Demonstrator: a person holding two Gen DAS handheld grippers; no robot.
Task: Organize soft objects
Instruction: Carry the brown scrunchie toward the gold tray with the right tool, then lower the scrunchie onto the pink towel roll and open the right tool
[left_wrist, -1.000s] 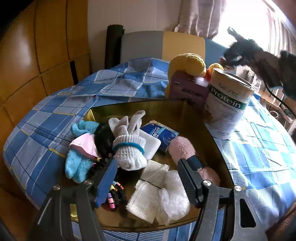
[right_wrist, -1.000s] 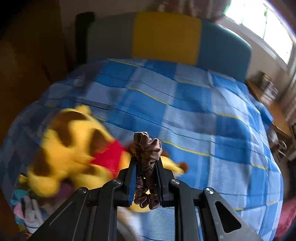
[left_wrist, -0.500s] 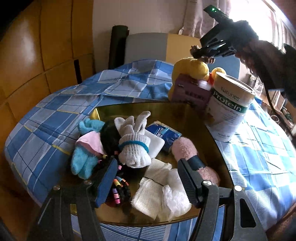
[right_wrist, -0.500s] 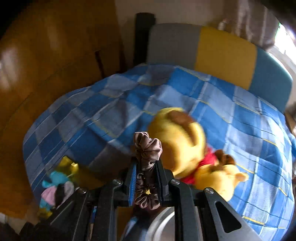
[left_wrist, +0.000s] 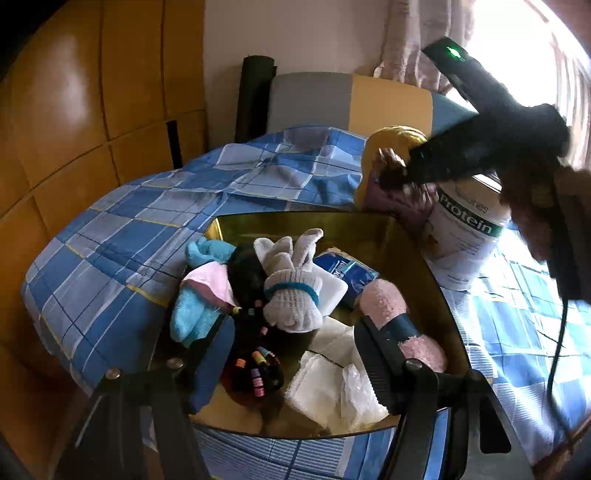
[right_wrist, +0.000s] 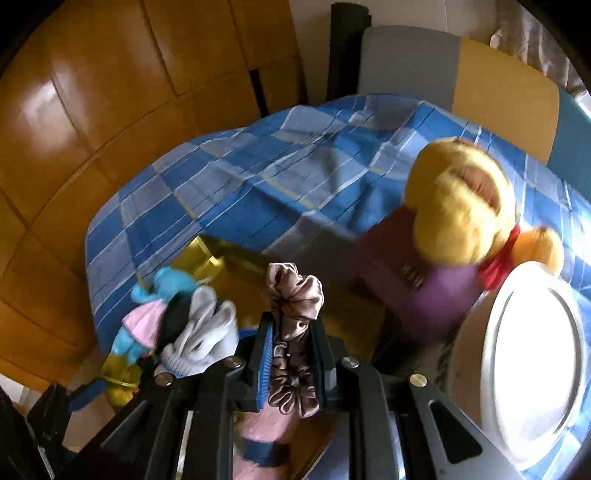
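My right gripper (right_wrist: 291, 332) is shut on a brown satin scrunchie (right_wrist: 293, 295), held in the air above the gold tray (left_wrist: 295, 229). In the left wrist view it (left_wrist: 391, 173) hangs over the tray's far right corner. My left gripper (left_wrist: 295, 354) is open and empty, low over the tray's near edge. The tray holds a white sock bundle (left_wrist: 291, 295), blue and pink socks (left_wrist: 195, 302), a fuzzy pink sock (left_wrist: 384, 302), white cloth (left_wrist: 321, 380), small hair ties (left_wrist: 255, 369) and a blue packet (left_wrist: 347, 271).
A yellow plush bear (right_wrist: 461, 210) leans on a purple box (right_wrist: 424, 295) behind the tray. A protein can (left_wrist: 469, 236) stands at the right. A blue checked cloth (left_wrist: 129, 229) covers the table. A chair back (left_wrist: 351, 99) and wooden wall panels stand behind.
My right gripper has swung left and down with the scrunchie, from over the far cloth to above the tray's far right corner. My left gripper has barely moved.
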